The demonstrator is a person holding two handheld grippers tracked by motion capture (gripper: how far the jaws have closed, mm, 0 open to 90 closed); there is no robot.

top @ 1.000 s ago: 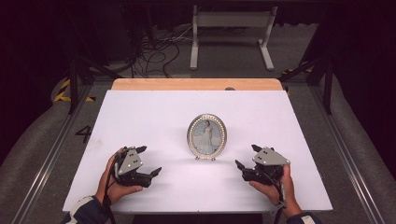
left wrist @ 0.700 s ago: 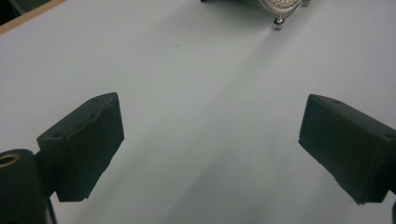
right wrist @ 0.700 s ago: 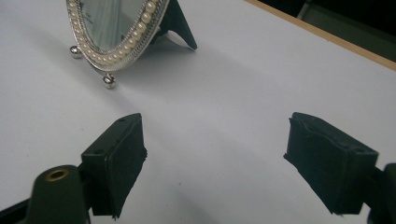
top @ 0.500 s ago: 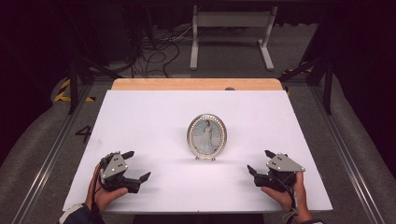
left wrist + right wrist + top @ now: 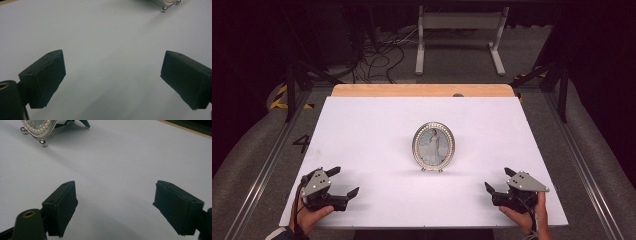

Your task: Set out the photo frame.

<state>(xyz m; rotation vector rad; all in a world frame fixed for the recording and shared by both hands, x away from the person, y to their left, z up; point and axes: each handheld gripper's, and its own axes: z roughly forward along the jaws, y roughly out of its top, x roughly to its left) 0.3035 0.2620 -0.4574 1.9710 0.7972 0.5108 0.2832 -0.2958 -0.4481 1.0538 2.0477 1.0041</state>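
Both hands have pulled back toward the near edge of the desk (image 5: pixel 377 125) since a moment ago. The left gripper (image 5: pixel 343 181) now sits far out to the left, and the right gripper (image 5: pixel 498 181) far out to the right. The picture frame (image 5: pixel 433 145) stands upright, well ahead of both sets of fingers and between them, and nothing touches it. Both pairs of fingers are wide apart and hold nothing. To me this looks like the work with the frame is done, or paused. In the left gripper view just the frame's little round feet (image 5: pixel 164 9) peek in at the top, past the fingers. In the right gripper view the frame (image 5: pixel 37 127) is cut off, so its photo is hard to see there.
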